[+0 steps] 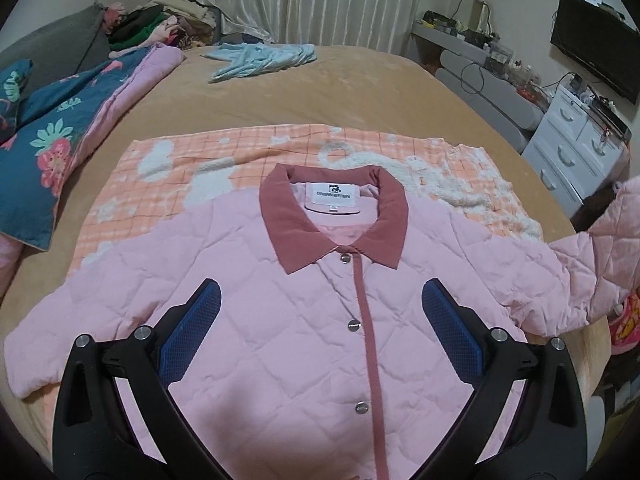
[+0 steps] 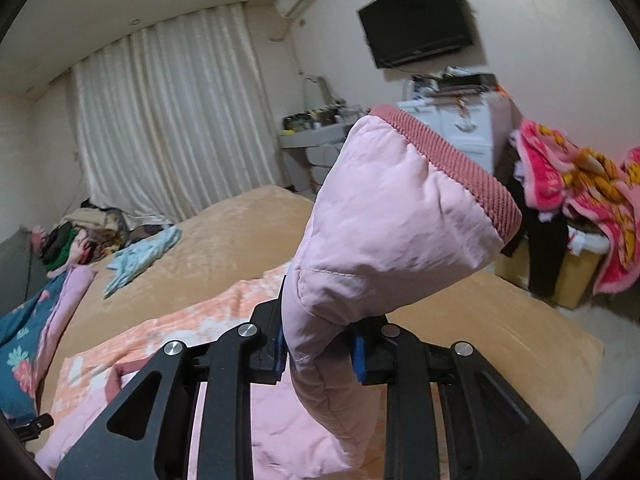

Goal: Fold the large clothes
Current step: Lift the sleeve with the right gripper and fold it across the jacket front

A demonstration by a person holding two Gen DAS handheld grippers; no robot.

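Note:
A pink quilted jacket with a dark-rose collar and snap buttons lies front-up on an orange checked blanket on the bed. My left gripper hovers above its chest, open, with nothing between the blue pads. In the left wrist view the jacket's right sleeve rises off the bed at the frame's right edge. My right gripper is shut on that sleeve, which stands up from the jaws with its ribbed rose cuff on top.
A tan bedspread covers the bed. A light blue garment lies at the far end, a floral quilt and a clothes pile at the left. White drawers and a box draped with bright clothes stand to the right.

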